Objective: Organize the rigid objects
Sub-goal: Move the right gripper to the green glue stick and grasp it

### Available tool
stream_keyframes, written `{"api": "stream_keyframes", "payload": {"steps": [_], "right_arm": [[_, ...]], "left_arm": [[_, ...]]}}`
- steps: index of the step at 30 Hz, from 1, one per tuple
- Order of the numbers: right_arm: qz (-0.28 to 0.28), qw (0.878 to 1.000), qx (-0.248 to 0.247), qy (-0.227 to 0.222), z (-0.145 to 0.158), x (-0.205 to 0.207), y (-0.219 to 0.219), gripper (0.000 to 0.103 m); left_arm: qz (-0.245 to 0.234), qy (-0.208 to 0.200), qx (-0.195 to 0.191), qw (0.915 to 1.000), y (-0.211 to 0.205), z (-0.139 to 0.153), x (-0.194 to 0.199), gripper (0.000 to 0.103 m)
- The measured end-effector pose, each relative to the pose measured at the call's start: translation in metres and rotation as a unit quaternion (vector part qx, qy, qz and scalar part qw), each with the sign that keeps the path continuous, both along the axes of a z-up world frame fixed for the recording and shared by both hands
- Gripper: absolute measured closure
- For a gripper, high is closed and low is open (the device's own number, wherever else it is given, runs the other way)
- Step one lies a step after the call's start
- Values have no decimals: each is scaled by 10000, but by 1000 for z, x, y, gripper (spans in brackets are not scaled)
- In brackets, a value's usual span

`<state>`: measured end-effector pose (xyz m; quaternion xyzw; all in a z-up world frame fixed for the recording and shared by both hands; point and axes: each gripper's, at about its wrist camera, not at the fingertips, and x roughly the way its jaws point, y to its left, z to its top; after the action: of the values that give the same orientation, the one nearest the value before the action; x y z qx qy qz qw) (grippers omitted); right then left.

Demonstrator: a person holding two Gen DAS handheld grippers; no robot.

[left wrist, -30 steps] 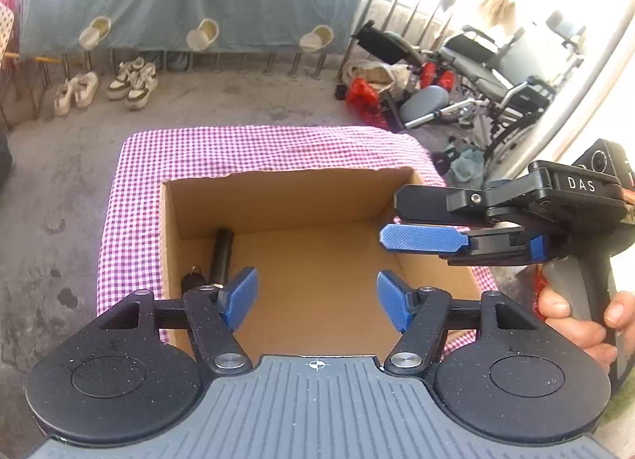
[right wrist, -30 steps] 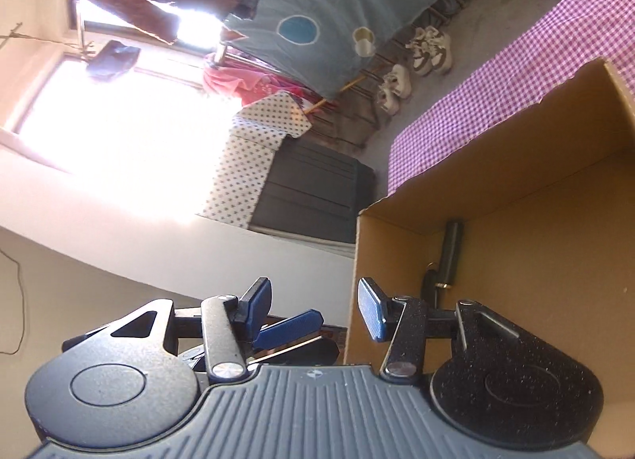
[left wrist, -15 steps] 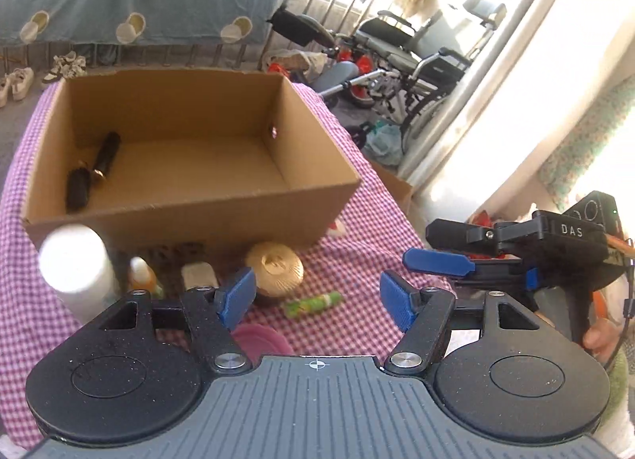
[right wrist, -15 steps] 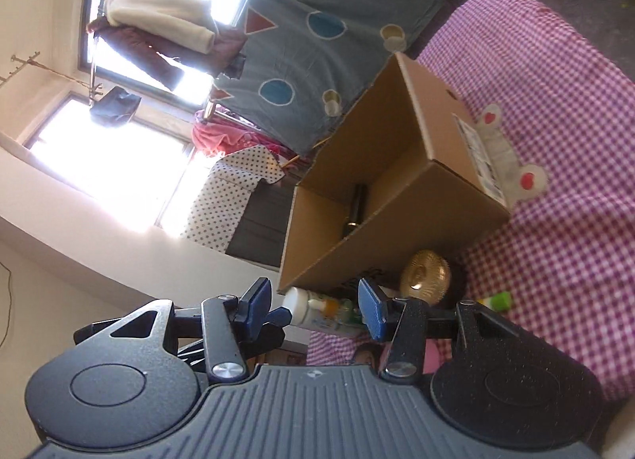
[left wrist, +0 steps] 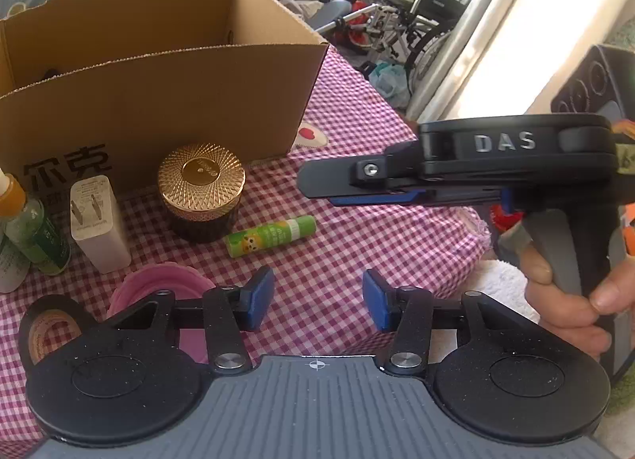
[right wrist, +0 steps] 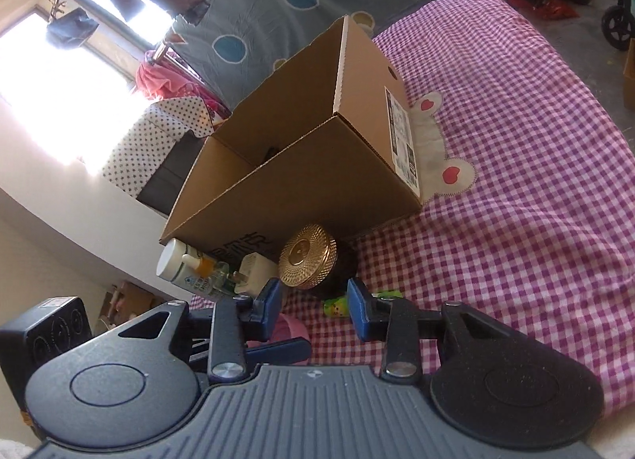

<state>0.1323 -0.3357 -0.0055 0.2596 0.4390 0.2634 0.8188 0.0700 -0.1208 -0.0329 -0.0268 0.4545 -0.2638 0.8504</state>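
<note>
Gold-lid jar now in view vs box interior before — L, R fingers closing, empty.

One cardboard box, 11 o'clock in left wrist view. One gold-lidded jar. One green glue stick, 4 o'clock of jar. One white charger plug, 9 o'clock of jar. One orange-capped spray bottle. One white-capped bottle. One pink cup. One black tape roll. Two grippers.
</note>
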Motion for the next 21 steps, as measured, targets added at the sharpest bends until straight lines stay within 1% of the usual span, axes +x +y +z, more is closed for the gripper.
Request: {"api": "stream_keyframes", "payload": {"steps": [3, 6, 8, 11, 15, 21], "right_arm": [[86, 9995, -224, 215, -17, 21, 10, 73], [162, 9986, -328, 383, -31, 29, 16, 74], [231, 9981, -268, 504, -37, 28, 17, 74], [299, 9977, -183, 575, -37, 19, 15, 74], [366, 9961, 60, 794, -41, 7, 11, 74], [534, 9932, 248, 1008, -44, -4, 13, 74]], "left_arm": [[-12, 147, 96, 9998, -4, -7, 3, 57], [9, 300, 137, 9995, -5, -12, 8, 57], [27, 359, 142, 9993, -2, -13, 9, 57], [44, 419, 138, 9990, 0, -13, 11, 57], [12, 456, 144, 9989, 1, -12, 10, 57], [-83, 336, 311, 9989, -4, -11, 4, 57]]}}
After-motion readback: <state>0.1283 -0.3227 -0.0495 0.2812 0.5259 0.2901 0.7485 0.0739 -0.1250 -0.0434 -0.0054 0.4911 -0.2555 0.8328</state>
